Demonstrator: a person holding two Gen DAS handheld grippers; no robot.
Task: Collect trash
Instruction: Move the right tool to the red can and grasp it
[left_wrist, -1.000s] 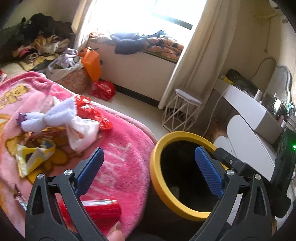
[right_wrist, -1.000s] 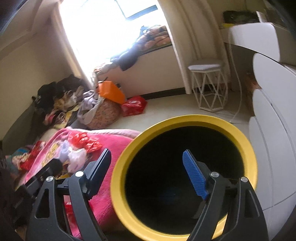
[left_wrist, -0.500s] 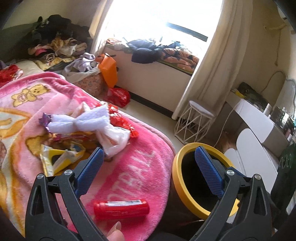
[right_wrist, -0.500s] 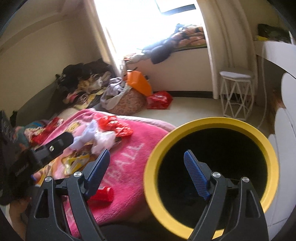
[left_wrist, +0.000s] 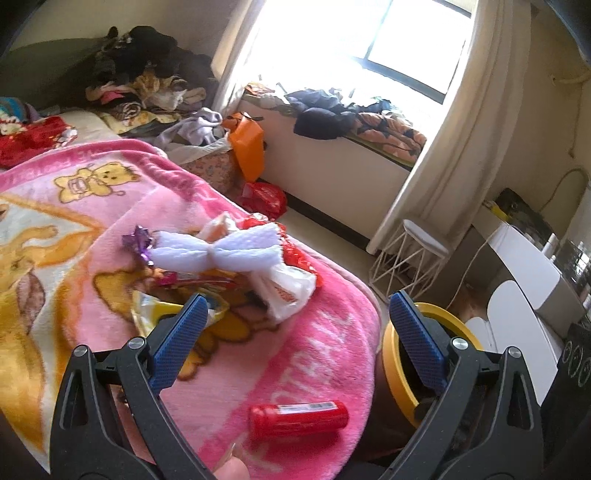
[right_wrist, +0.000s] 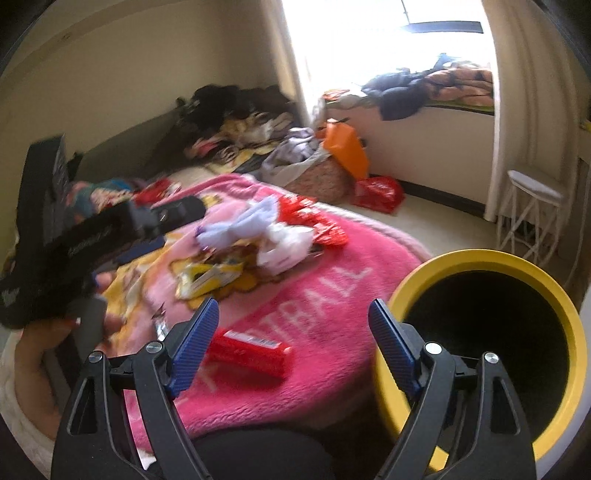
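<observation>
A pile of trash lies on the pink blanket (left_wrist: 306, 354): a white foam wrap (left_wrist: 218, 251), a white plastic bag (left_wrist: 288, 286), red wrappers (right_wrist: 317, 221) and a yellow packet (right_wrist: 207, 275). A red tube (left_wrist: 299, 415) (right_wrist: 245, 356) lies apart near the blanket's front edge. The yellow-rimmed black bin (right_wrist: 491, 354) (left_wrist: 391, 354) stands at the bed's right. My left gripper (left_wrist: 295, 332) hangs open above the blanket, in front of the pile. My right gripper (right_wrist: 291, 332) is open too, between the red tube and the bin. The left gripper and a hand (right_wrist: 40, 347) show at the left of the right wrist view.
Clothes are heaped at the far wall (left_wrist: 147, 81) and on the window ledge (left_wrist: 351, 110). On the floor stand an orange bag (left_wrist: 247, 146), a red bag (left_wrist: 264, 195), a basket (right_wrist: 321, 177) and a white wire stool (left_wrist: 410, 258). White furniture (left_wrist: 524, 280) is at the right.
Both grippers have swung left, away from the bin's mouth toward the blanket. The pile and red tube now sit more centrally; the bin has slid to the right of each view.
</observation>
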